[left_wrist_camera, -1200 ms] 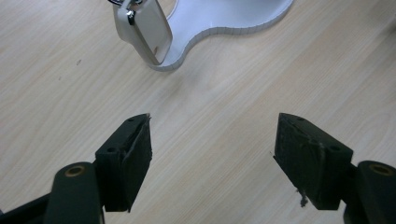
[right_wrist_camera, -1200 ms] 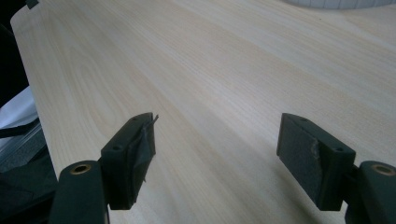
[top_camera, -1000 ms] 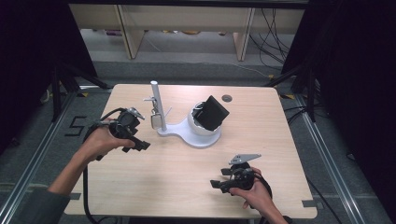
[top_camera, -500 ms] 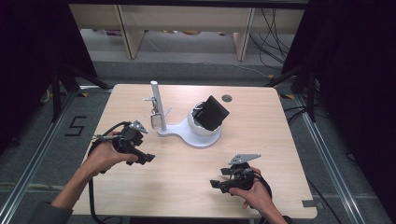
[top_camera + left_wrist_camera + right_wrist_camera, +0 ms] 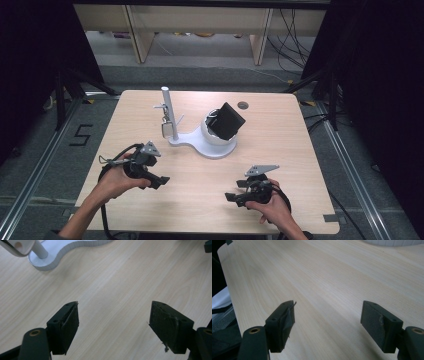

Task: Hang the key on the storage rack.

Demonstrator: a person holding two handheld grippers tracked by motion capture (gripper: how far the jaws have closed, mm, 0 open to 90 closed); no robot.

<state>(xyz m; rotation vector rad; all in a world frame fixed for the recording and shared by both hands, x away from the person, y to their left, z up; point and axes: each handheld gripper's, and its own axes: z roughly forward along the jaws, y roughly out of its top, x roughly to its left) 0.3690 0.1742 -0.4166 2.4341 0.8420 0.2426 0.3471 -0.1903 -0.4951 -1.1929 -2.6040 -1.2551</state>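
Both grippers sat empty, jaws wide apart over bare wood. The left gripper (image 5: 155, 175) was near the front-left of the white curved plastic stand (image 5: 197, 142), the right gripper (image 5: 239, 195) further off to its front-right. The black box-shaped device (image 5: 227, 121) rested tilted in the stand's round cup, untouched. My read: nothing was in hand, and any grasp was yet to come.

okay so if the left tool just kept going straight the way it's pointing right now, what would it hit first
Probably bare table: the left tool tilts down at it, jaws open, nothing between them. Going on along the wood, the white stand base lies next ahead, though depth is hard to judge.
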